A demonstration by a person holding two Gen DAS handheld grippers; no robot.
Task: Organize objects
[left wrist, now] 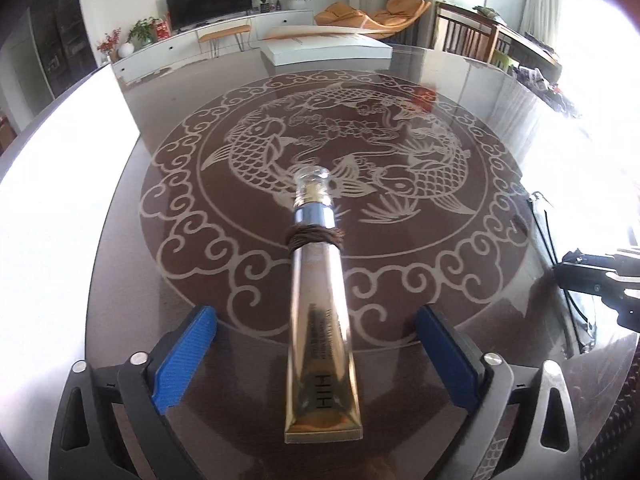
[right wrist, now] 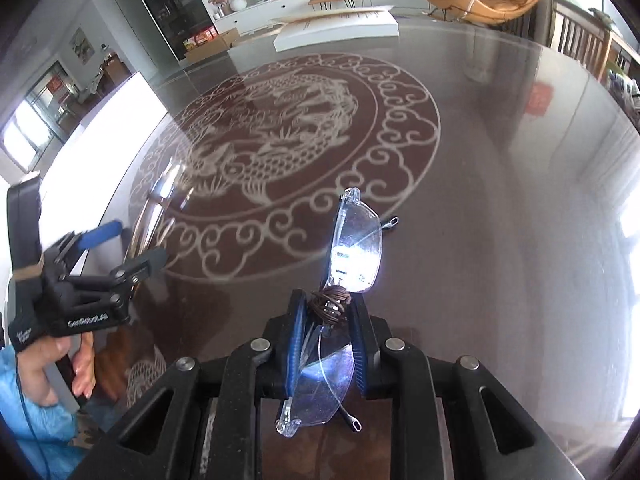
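Glasses (right wrist: 352,264) sit pinched at the bridge in the right gripper (right wrist: 326,344), up off the glass table (right wrist: 500,208). Squeezing hard could bend them. The left gripper (left wrist: 316,356) is wide apart around the gold tube (left wrist: 320,320), not touching; it could bump it and make it roll

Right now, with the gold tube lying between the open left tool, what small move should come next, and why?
Probably close the left tool on the gold tube. Its blue pads stand apart on both sides of the tube without touching it, and the tube lies on the table. The right tool already holds the glasses.
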